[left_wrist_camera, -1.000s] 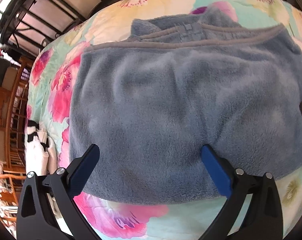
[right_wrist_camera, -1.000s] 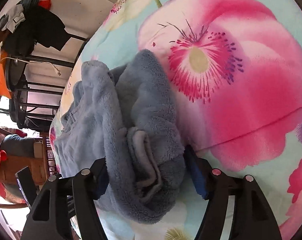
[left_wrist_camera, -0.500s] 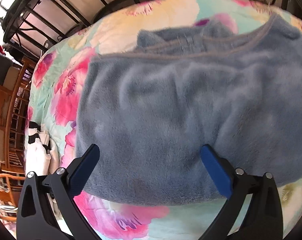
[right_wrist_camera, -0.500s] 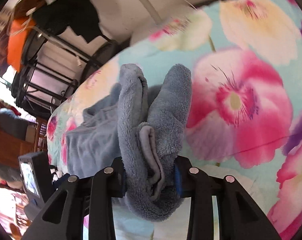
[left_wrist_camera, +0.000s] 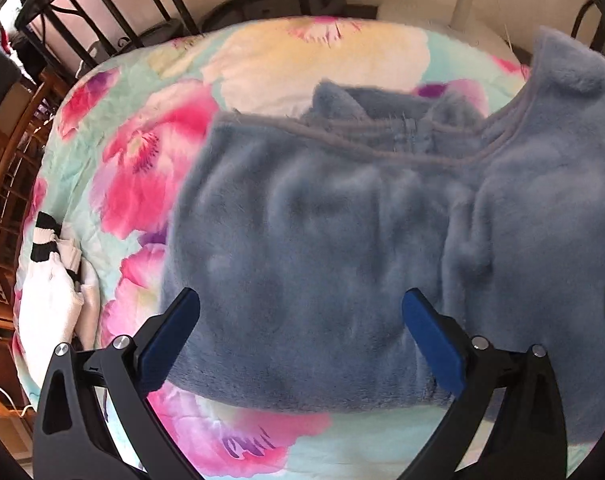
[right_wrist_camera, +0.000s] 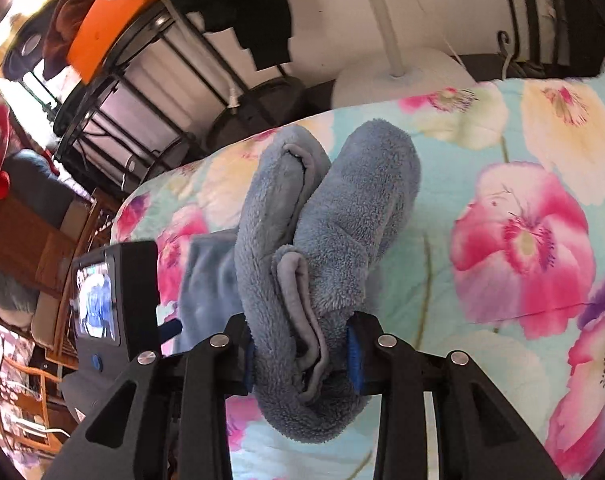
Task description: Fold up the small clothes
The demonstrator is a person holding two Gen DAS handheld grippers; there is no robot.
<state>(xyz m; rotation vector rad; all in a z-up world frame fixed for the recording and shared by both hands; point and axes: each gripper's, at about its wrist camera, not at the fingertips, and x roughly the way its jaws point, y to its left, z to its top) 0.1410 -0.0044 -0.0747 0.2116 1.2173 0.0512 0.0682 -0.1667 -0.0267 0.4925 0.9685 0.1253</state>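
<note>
Right claw [right_wrist_camera: 302, 354]: blue pads pressed together on a bunched fold of the blue fleece garment [right_wrist_camera: 322, 232], gray-trimmed edge caught between them, the pinched part lifted off the floral bedspread [right_wrist_camera: 482, 152]. Left claw [left_wrist_camera: 298, 332]: fingers spread wide, nothing between them, poised over the near hem of the blue fleece garment [left_wrist_camera: 322, 240], which lies mostly flat on the floral bedspread [left_wrist_camera: 142, 152] with its right side raised. Farther off: white clothing with black stripes [left_wrist_camera: 54, 280] at the bedspread's left edge, apart from the fleece; dark metal bed frame [left_wrist_camera: 142, 12] beyond.
</note>
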